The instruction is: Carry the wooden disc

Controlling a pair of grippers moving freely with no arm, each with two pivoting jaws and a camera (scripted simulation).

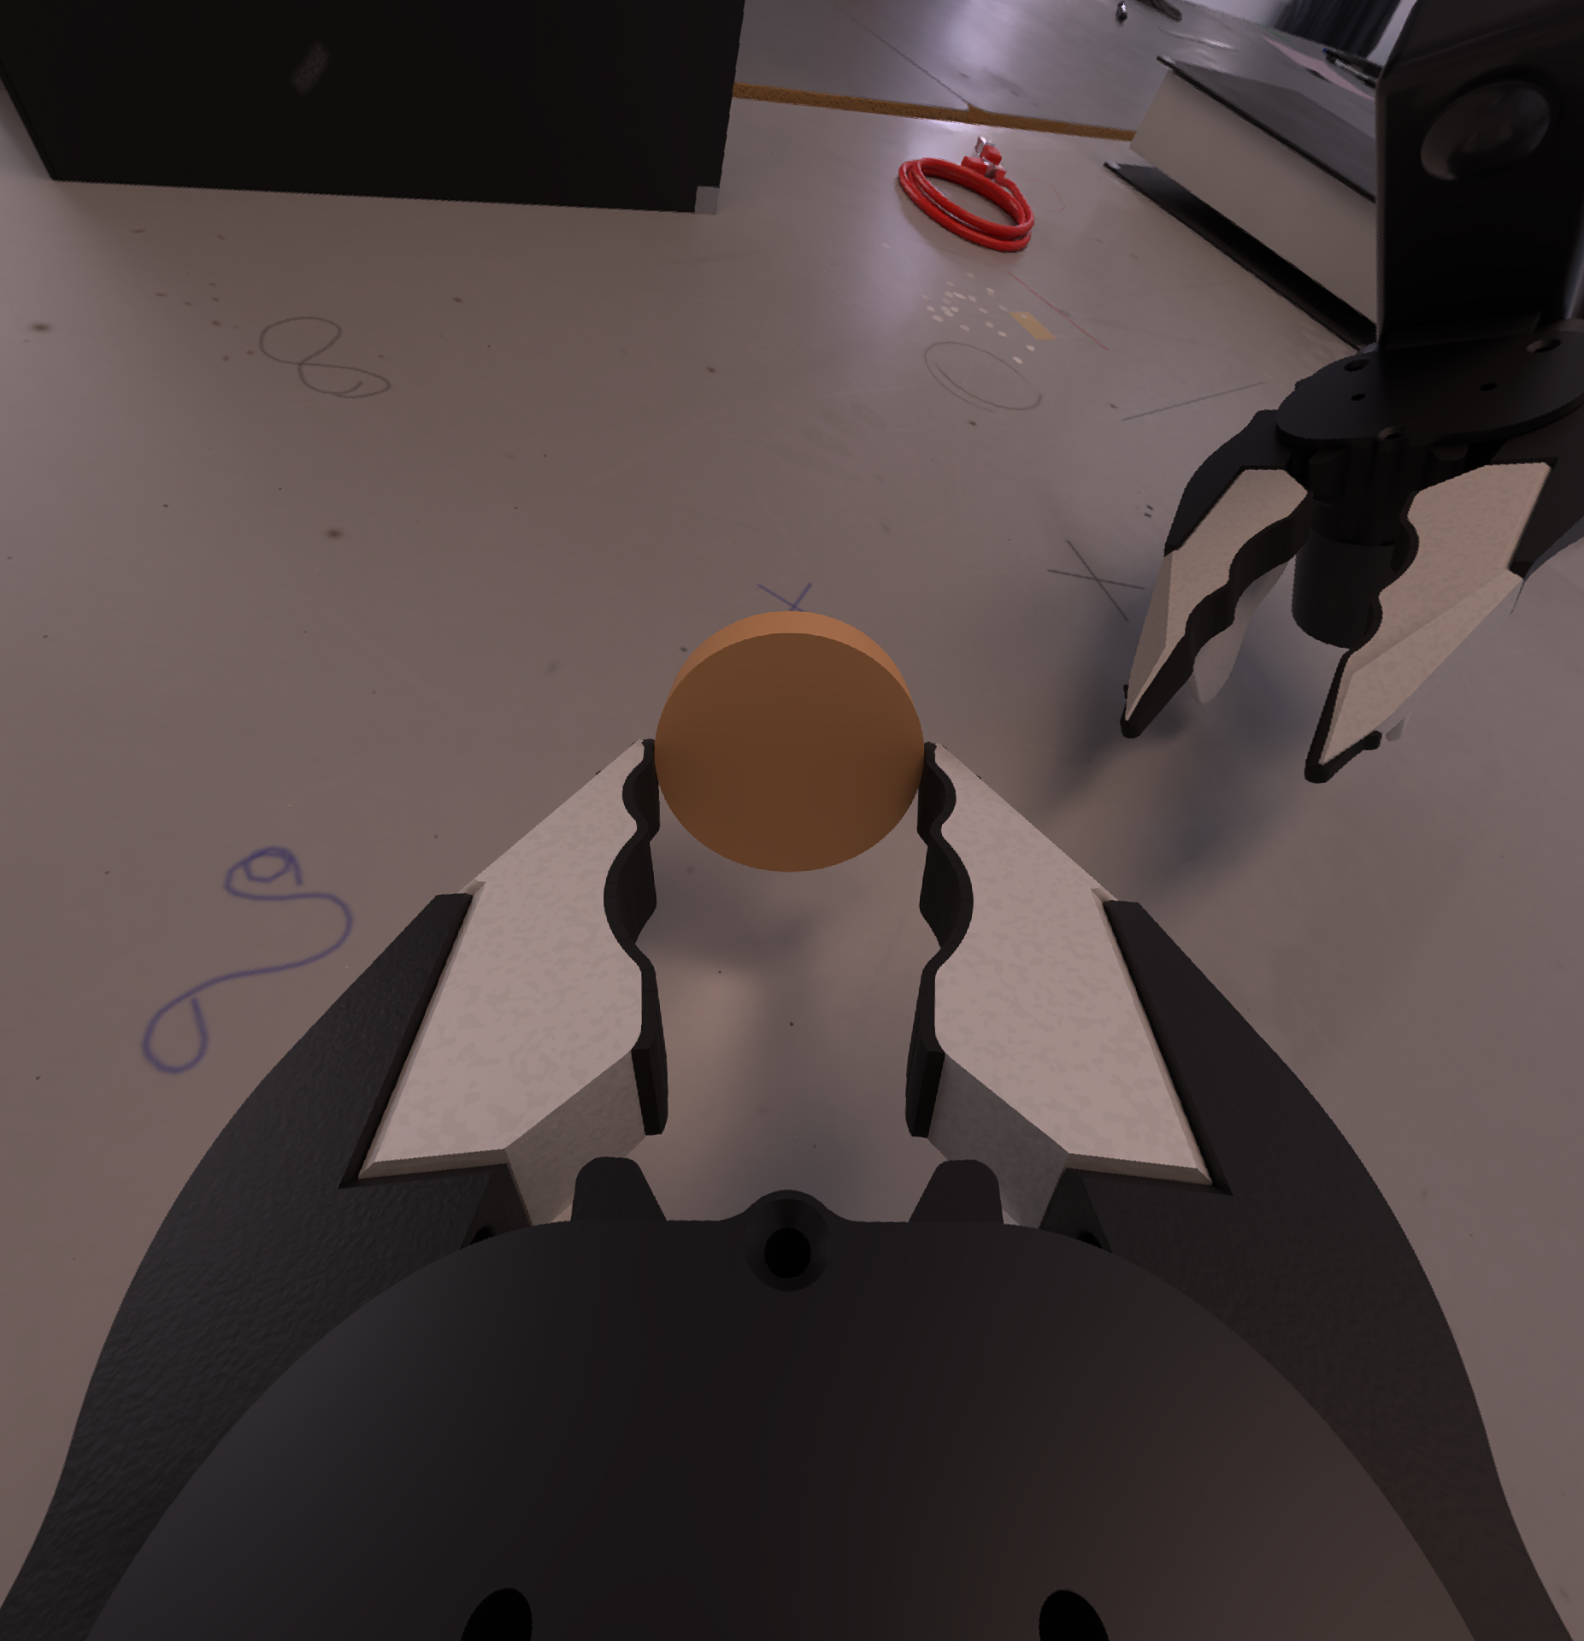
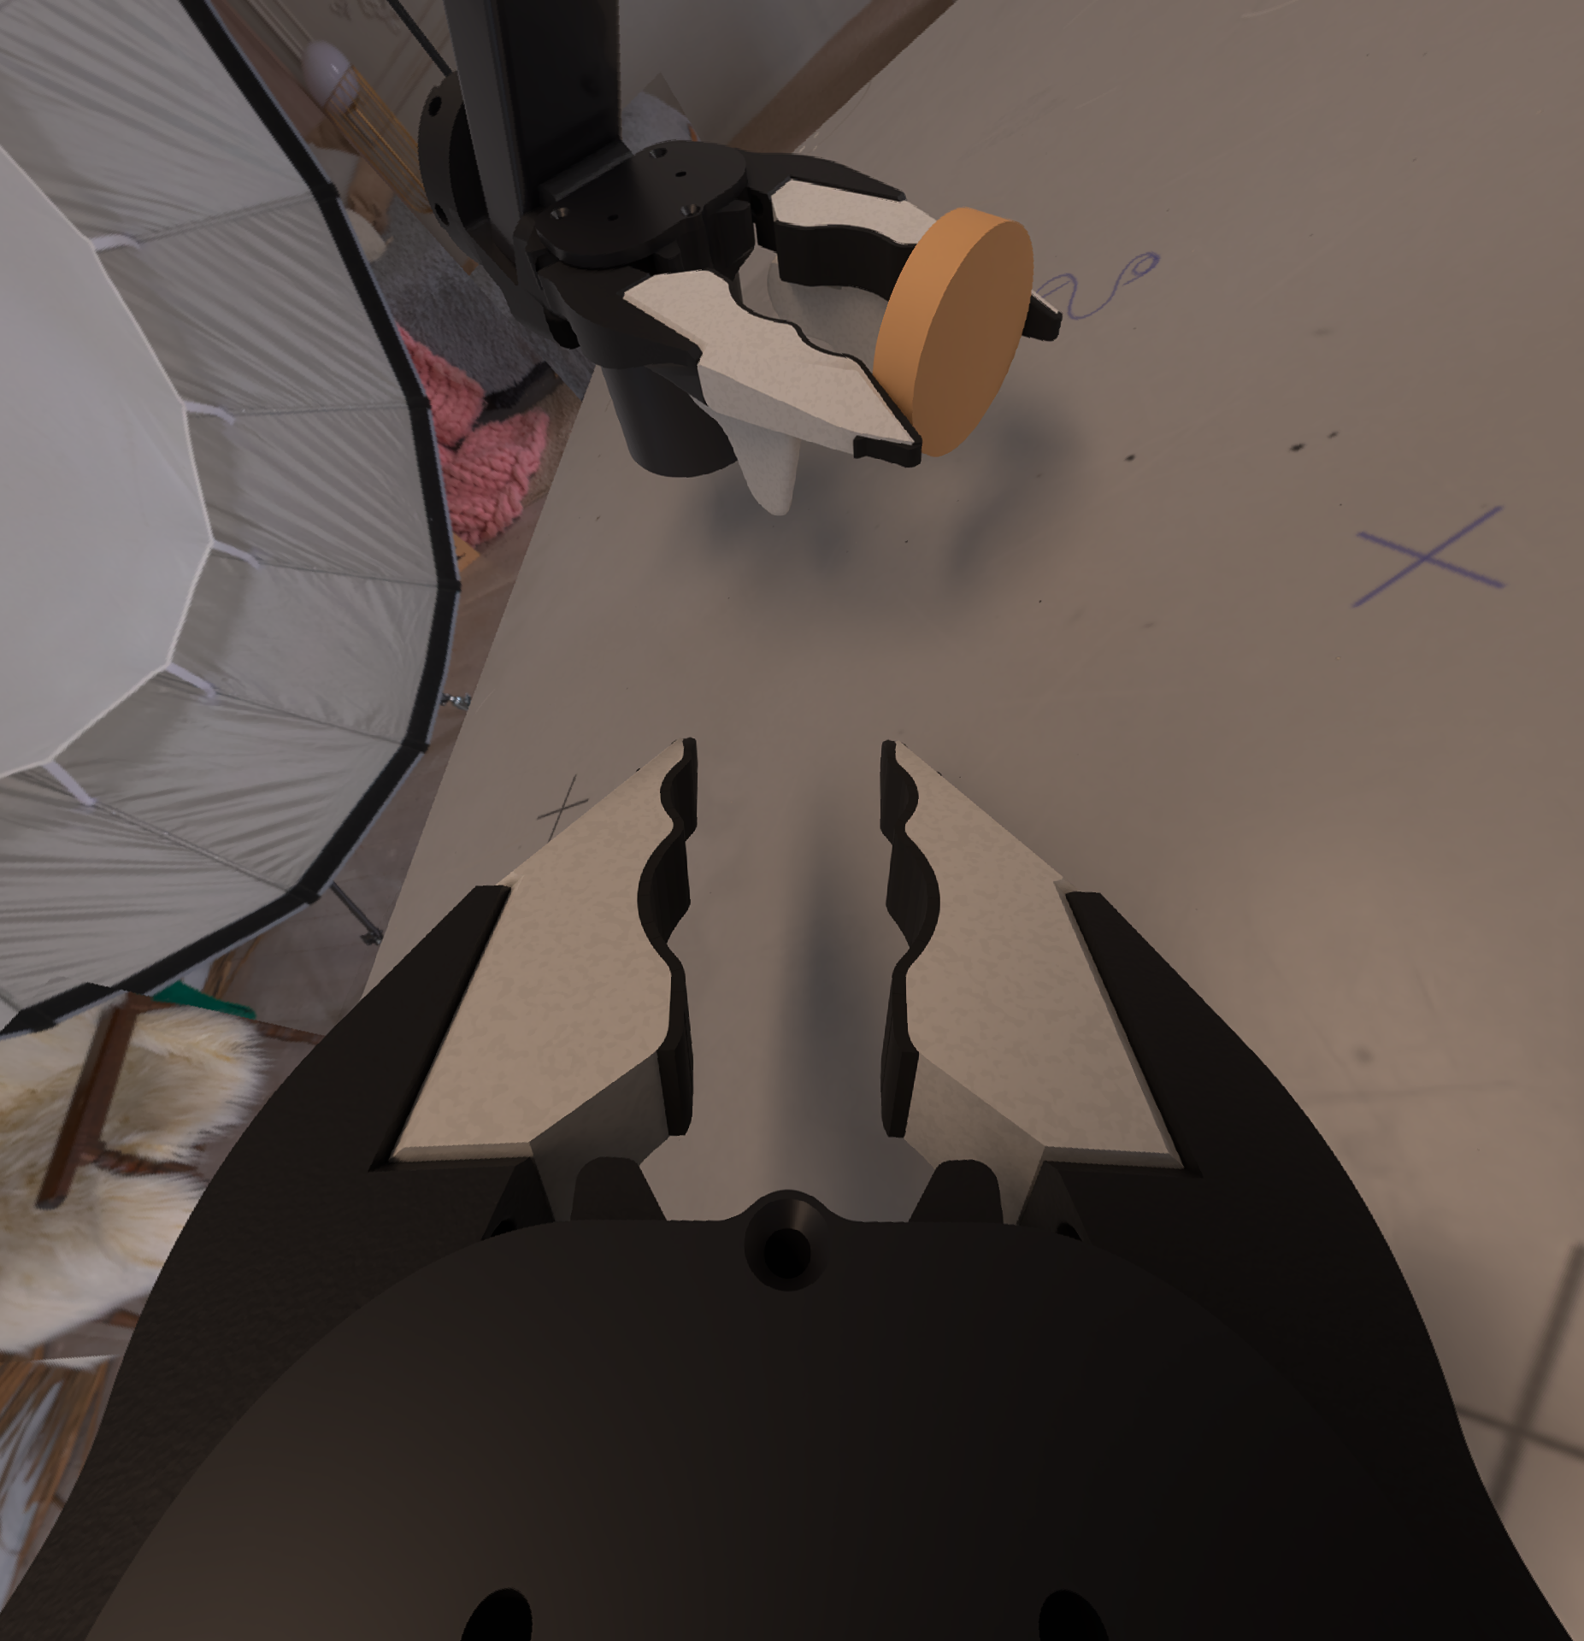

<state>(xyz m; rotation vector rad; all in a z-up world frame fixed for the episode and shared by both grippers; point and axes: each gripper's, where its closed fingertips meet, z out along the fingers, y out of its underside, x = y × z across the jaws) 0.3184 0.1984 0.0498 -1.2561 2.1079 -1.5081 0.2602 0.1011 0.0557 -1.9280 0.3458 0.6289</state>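
The wooden disc is a thick round brown puck, held on edge between the tips of my left gripper, clear above the grey table with its shadow below. My left gripper is shut on the disc's rim. The right wrist view shows the same disc in the left gripper at the top of the frame. My right gripper is open and empty, low over the table. It also shows at the right of the left wrist view, apart from the disc.
The grey table bears pen scribbles and crosses. A red coiled cable lies at the back, a black box at the back left. In the right wrist view the table's edge runs along the left, with a white umbrella reflector beyond.
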